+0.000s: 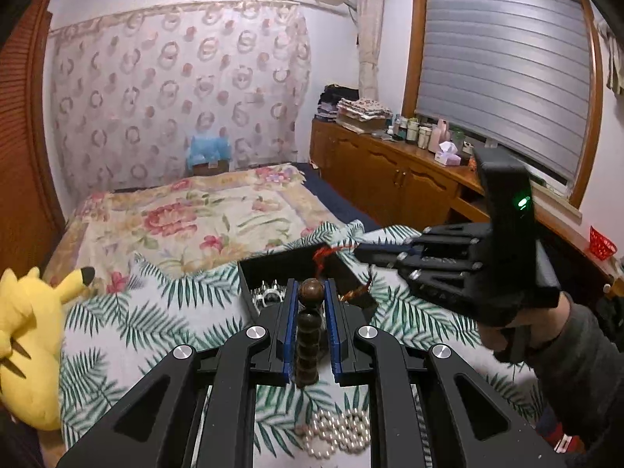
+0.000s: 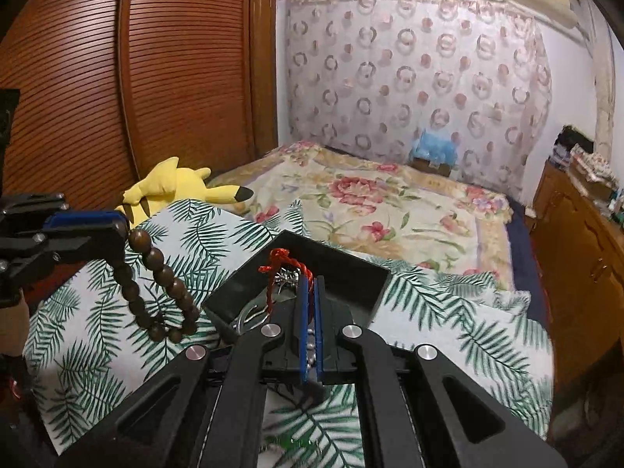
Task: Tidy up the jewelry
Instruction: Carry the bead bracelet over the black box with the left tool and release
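Note:
My left gripper (image 1: 311,288) is shut on a brown wooden bead bracelet (image 1: 309,323); in the right wrist view the bracelet (image 2: 163,288) hangs as a loop from that gripper (image 2: 117,230), left of the box. My right gripper (image 2: 311,279) is shut on a red braided cord (image 2: 282,263) and holds it above the black jewelry box (image 2: 343,273). The box (image 1: 280,265) lies on the palm-leaf cloth and holds silver pieces (image 1: 269,292). In the left wrist view the right gripper (image 1: 360,251) reaches over the box from the right. A pearl necklace (image 1: 339,433) lies on the cloth under my left gripper.
A yellow plush toy (image 1: 27,343) lies at the left of the leaf-print cloth (image 2: 97,351). A floral bedspread (image 1: 187,214) covers the bed beyond. A wooden cabinet (image 1: 390,171) with bottles runs along the right wall. A wooden wardrobe (image 2: 117,78) stands at the left.

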A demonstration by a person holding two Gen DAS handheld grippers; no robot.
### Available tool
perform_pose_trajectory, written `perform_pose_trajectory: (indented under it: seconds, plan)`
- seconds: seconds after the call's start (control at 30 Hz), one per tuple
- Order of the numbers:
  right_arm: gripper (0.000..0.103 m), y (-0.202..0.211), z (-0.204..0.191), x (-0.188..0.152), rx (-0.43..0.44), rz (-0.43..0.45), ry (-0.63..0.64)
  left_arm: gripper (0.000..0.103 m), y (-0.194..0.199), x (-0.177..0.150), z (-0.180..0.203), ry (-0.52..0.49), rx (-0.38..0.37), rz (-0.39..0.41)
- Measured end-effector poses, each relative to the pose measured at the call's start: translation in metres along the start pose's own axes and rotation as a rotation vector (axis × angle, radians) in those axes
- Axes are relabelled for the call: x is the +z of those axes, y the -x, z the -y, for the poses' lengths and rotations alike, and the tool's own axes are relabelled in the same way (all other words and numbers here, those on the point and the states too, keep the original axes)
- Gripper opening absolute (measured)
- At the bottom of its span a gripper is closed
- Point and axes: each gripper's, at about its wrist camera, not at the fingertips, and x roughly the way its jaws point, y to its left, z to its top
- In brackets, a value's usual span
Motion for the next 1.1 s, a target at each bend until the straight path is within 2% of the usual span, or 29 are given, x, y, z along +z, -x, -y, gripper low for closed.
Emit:
perform_pose_trajectory:
  seconds: [0.23,0.3,0.4,0.77,1.1]
  plan:
    - [0.006,-0.041,0.003,-0.012,0.035,-0.09,0.024,0.013,-0.027,0.016,-0.002,-0.04,0.009,-0.024]
    - [0.015,-0.045,0.006,-0.014,0.03,-0.101,0.024,0.013,-0.035,0.017,-0.002,-0.05,0.012,-0.039]
    - [0.023,-0.043,0.014,-0.013,0.036,-0.092,0.004,0.013,-0.045,0.019,-0.004,-0.048,0.008,-0.054]
    - [0.023,-0.027,0.03,-0.016,-0.022,-0.06,-0.026,0.013,-0.081,0.029,-0.008,-0.059,0.011,-0.082]
    - [0.023,-0.019,0.033,-0.031,-0.027,-0.079,-0.047,0.014,-0.104,0.022,-0.011,-0.041,0.031,-0.124]
